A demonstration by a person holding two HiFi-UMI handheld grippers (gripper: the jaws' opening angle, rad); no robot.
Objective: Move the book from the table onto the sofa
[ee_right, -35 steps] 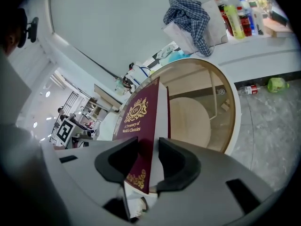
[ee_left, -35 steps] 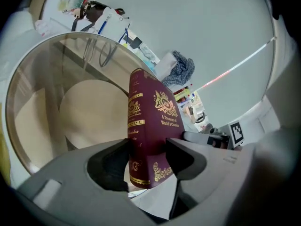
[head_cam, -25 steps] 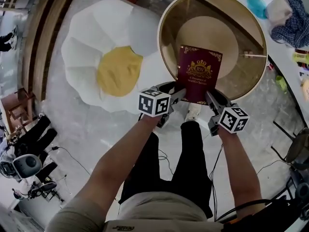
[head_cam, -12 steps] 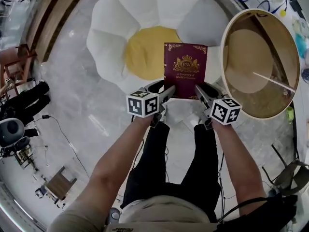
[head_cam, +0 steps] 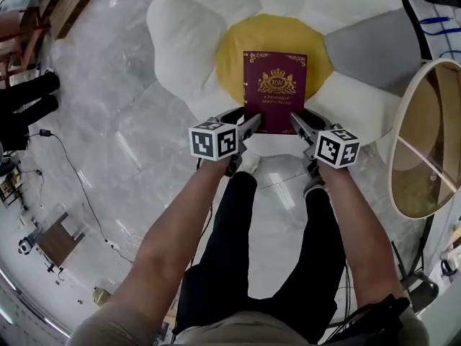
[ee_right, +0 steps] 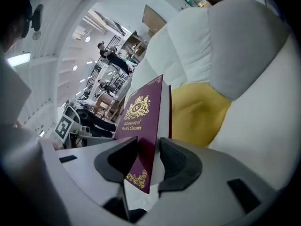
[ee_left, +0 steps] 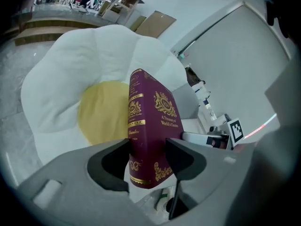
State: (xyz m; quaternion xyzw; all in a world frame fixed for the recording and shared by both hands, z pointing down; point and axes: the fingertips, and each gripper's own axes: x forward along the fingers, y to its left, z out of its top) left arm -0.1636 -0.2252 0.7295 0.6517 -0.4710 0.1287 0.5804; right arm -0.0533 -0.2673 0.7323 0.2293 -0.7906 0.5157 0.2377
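Sofa (head_cam: 189,45), flower-shaped: book (head_cam: 274,92) held over its yellow centre, long axis pointing away; left gripper (head_cam: 250,126) and right gripper (head_cam: 297,123) each clamped a near corner.

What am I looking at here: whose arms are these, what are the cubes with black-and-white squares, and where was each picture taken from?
There is no robot here: a person holds a hand tool with a claw in each hand, and the marker cubes are part of those tools. The head view comes from a camera on the person's head, looking down. The two gripper views ride on the tools and look along each claw. The left claw and the right claw both clamp a maroon book, one at each near corner, over the yellow middle of a flower-shaped sofa. The round table stands to the right.
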